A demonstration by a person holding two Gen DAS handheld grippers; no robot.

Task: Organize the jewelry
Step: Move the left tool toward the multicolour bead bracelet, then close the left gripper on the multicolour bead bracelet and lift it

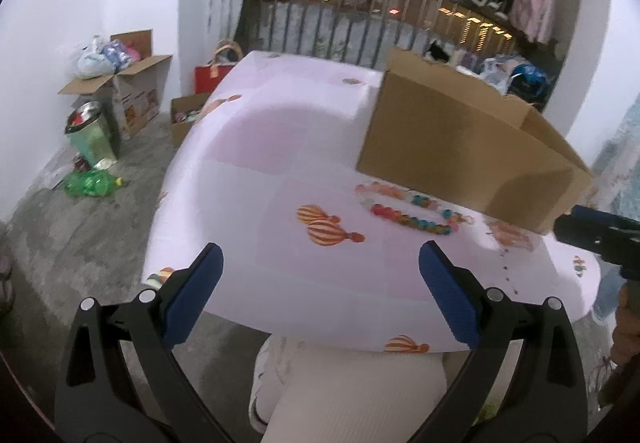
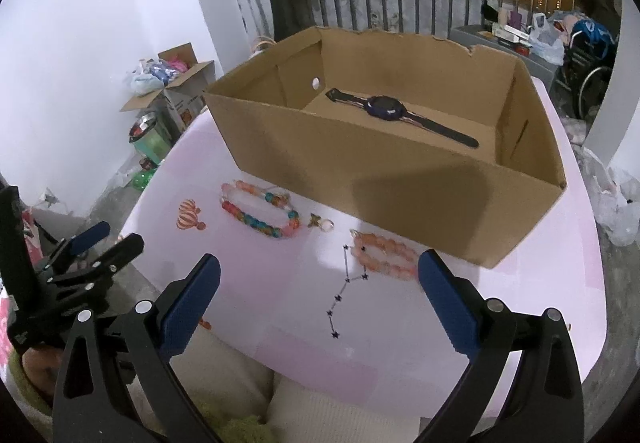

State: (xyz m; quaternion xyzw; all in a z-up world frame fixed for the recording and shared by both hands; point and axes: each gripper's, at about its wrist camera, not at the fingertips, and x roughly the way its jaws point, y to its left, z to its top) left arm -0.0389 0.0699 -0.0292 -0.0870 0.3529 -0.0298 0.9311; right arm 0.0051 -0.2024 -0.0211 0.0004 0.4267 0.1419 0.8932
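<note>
An open cardboard box (image 2: 400, 179) stands on the pink tablecloth (image 2: 280, 283); a dark wristwatch (image 2: 386, 109) lies inside it. In front of the box lie a multicoloured bead bracelet (image 2: 260, 211) and a pink bead bracelet (image 2: 384, 257). The multicoloured bracelet (image 1: 404, 209) and the box (image 1: 460, 147) also show in the left wrist view. My right gripper (image 2: 318, 291) is open and empty, near the pink bracelet. My left gripper (image 1: 320, 283) is open and empty over the table's near edge; it also shows in the right wrist view (image 2: 100, 239).
The table is small and round-edged, with concrete floor around it. On the floor to the left are cardboard boxes (image 1: 132, 91), a bin (image 1: 90, 135), a green bottle (image 1: 90, 183) and a red bag (image 1: 212, 77). A railing (image 1: 340, 27) runs behind.
</note>
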